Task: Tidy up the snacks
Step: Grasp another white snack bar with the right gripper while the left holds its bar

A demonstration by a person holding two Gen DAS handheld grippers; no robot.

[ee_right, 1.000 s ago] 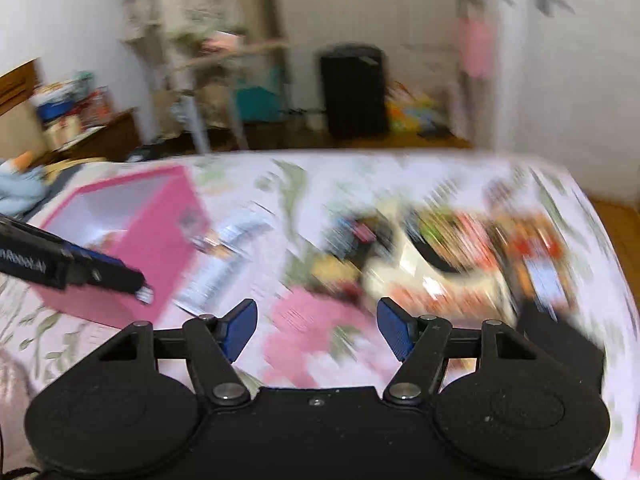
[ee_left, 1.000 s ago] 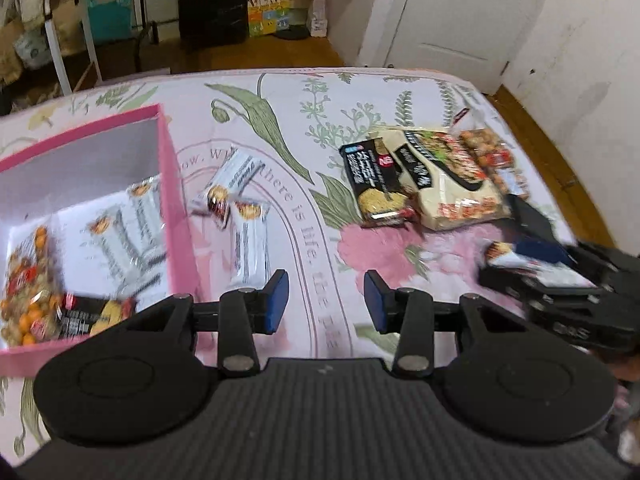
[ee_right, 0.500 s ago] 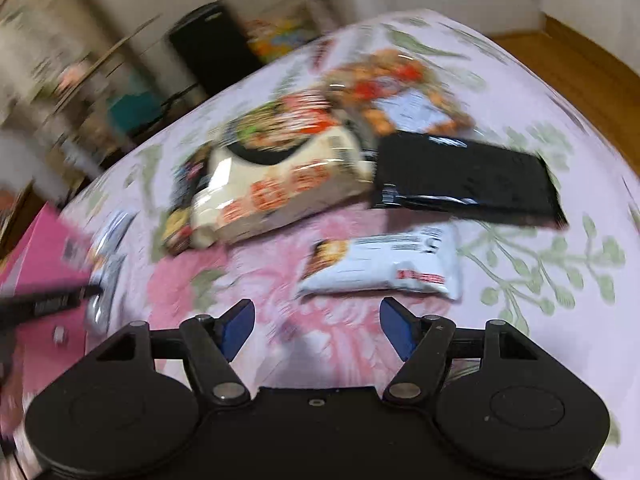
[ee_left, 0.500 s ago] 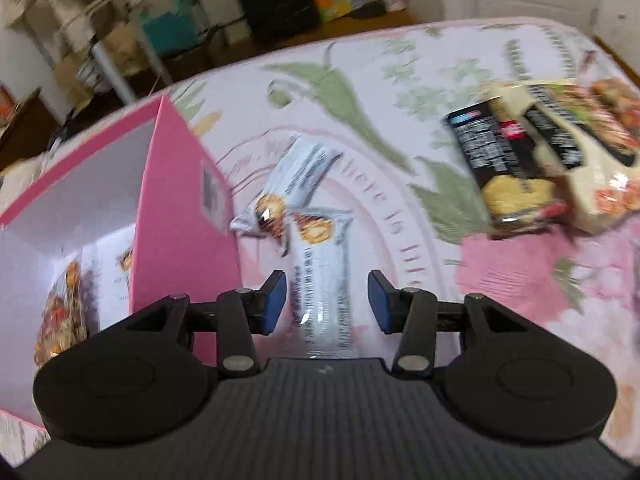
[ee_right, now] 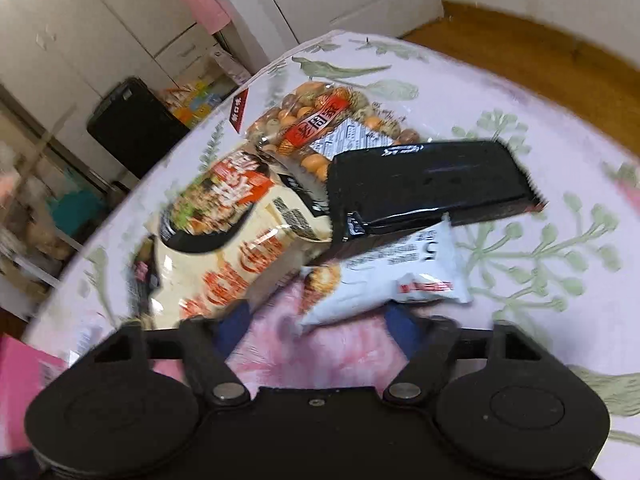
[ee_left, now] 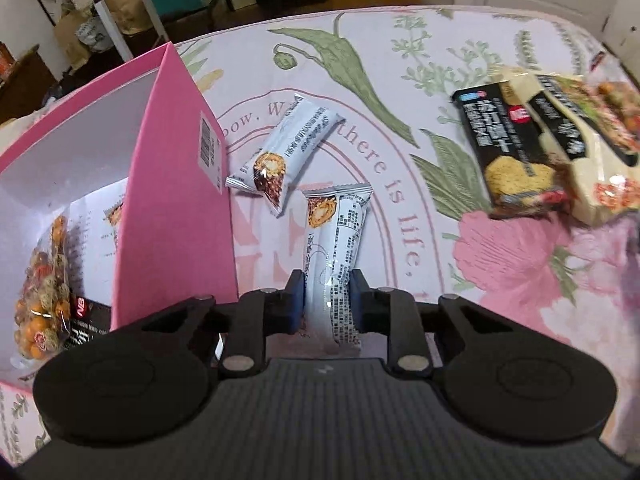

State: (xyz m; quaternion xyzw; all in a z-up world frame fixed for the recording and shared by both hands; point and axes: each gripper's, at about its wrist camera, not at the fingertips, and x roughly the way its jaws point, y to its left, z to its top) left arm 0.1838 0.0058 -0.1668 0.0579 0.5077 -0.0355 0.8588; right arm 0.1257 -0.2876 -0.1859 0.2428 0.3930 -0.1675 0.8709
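In the left wrist view my left gripper has its blue pads on both sides of a white snack bar lying on the floral cloth, jaws narrow and touching its sides. A second white snack bar lies just beyond, beside the pink box. The box holds a bag of round snacks and other packets. In the right wrist view my right gripper is open, its jaws wide around the near end of another white snack bar.
In the right wrist view a long black packet, a cream noodle bag and a clear bag of round snacks lie beyond the bar. The left wrist view shows a black snack packet. The table edge and wooden floor lie behind.
My left gripper has moved forward and down over the near white bar and narrowed onto it. My right gripper has moved closer to its white bar, still open.
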